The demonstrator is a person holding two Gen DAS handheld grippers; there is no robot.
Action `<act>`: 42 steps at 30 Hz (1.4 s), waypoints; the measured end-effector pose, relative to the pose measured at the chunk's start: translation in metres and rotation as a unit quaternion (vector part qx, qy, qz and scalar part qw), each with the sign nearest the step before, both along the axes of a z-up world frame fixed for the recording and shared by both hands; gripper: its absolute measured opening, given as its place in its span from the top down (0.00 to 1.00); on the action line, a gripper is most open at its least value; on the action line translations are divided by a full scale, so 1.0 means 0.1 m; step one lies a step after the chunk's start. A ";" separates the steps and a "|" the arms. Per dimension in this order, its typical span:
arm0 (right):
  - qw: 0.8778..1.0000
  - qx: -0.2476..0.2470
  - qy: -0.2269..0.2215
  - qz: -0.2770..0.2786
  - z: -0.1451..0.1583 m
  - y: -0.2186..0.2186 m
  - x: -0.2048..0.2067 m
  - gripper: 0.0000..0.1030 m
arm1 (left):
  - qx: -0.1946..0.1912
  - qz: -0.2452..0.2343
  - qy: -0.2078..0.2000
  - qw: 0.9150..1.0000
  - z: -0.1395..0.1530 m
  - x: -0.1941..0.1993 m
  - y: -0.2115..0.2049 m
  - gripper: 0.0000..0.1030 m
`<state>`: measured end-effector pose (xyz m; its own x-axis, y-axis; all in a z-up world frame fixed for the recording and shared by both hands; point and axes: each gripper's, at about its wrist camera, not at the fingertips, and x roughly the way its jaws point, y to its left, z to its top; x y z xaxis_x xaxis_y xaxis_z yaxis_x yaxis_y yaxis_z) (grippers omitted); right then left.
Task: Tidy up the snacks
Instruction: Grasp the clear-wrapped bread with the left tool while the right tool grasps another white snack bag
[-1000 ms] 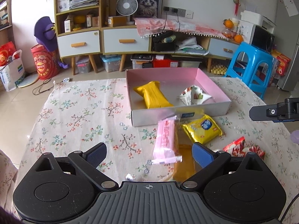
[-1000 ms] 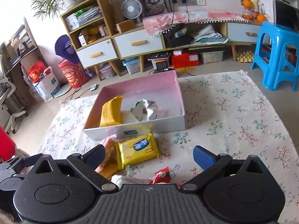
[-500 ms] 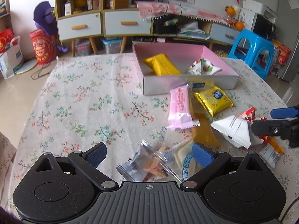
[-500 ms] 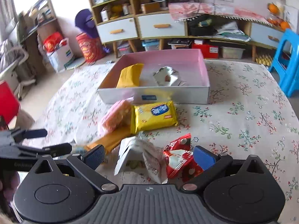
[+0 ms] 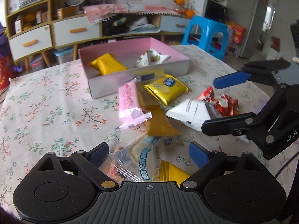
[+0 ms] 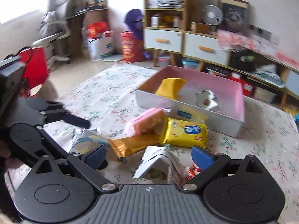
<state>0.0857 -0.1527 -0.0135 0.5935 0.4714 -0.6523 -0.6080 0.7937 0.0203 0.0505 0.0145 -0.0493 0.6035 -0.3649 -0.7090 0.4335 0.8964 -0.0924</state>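
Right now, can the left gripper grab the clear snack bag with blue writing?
Probably yes. The clear snack bag already lies between the open fingers of the left gripper, whose jaws have just been closing a little. Nothing lies on top of it; only a yellow packet sits beside it.

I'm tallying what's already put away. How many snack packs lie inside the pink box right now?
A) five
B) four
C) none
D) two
D: inside the pink box lie just a yellow pack and a white crinkled pack; the other snacks sit on the tablecloth in front of it.
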 end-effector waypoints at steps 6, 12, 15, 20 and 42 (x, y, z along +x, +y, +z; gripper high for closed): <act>0.999 -0.037 0.018 0.022 -0.16 0.04 0.06 0.28 | 0.009 0.009 0.014 1.000 -0.08 0.10 0.03 0.34; 0.998 -0.057 0.027 0.013 -0.26 0.03 0.13 0.40 | 0.012 0.010 0.021 1.000 -0.10 0.14 0.07 0.41; 0.997 -0.064 0.026 0.013 -0.29 0.06 0.14 0.45 | 0.016 0.006 0.022 1.000 -0.10 0.14 0.06 0.42; 0.995 -0.101 0.016 0.014 -0.39 0.16 0.14 0.48 | 0.023 0.005 0.025 0.999 -0.10 0.14 0.04 0.44; 0.998 -0.027 0.030 -0.047 -0.19 0.01 0.25 0.66 | -0.014 0.050 0.021 0.998 0.15 0.09 0.18 0.79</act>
